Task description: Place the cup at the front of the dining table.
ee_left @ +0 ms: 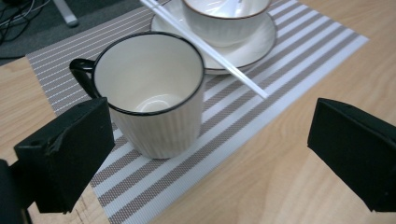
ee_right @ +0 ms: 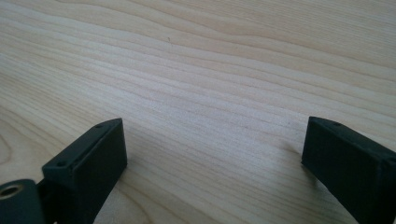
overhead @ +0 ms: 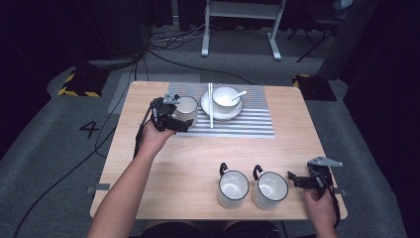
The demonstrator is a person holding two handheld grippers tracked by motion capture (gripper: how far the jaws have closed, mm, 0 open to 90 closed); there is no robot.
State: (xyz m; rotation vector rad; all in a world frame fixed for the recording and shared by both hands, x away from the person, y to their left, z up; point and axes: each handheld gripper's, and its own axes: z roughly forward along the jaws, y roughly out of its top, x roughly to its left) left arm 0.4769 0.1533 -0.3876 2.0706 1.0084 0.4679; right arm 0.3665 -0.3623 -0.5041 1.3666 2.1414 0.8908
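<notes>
A white ribbed mug (overhead: 187, 108) (ee_left: 154, 116) with a black rim and handle stands upright and empty on the left part of a striped placemat (overhead: 247, 124) (ee_left: 299, 51). My left gripper (overhead: 180, 117) (ee_left: 208, 126) is open at the mug's near side; the mug sits just ahead of the jaws, close to the left one and apart from the right one. My right gripper (overhead: 296, 180) (ee_right: 215, 140) is open low over bare wood at the table's front right, nothing between its jaws.
On the mat, a white bowl (overhead: 225, 96) (ee_left: 224, 18) with a spoon (overhead: 240, 93) sits on a plate (overhead: 221, 113) (ee_left: 252, 46). White chopsticks (overhead: 210, 111) (ee_left: 219, 58) lie between plate and mug. Two more mugs (overhead: 233, 188) (overhead: 270, 189) stand near the front edge, left of my right gripper.
</notes>
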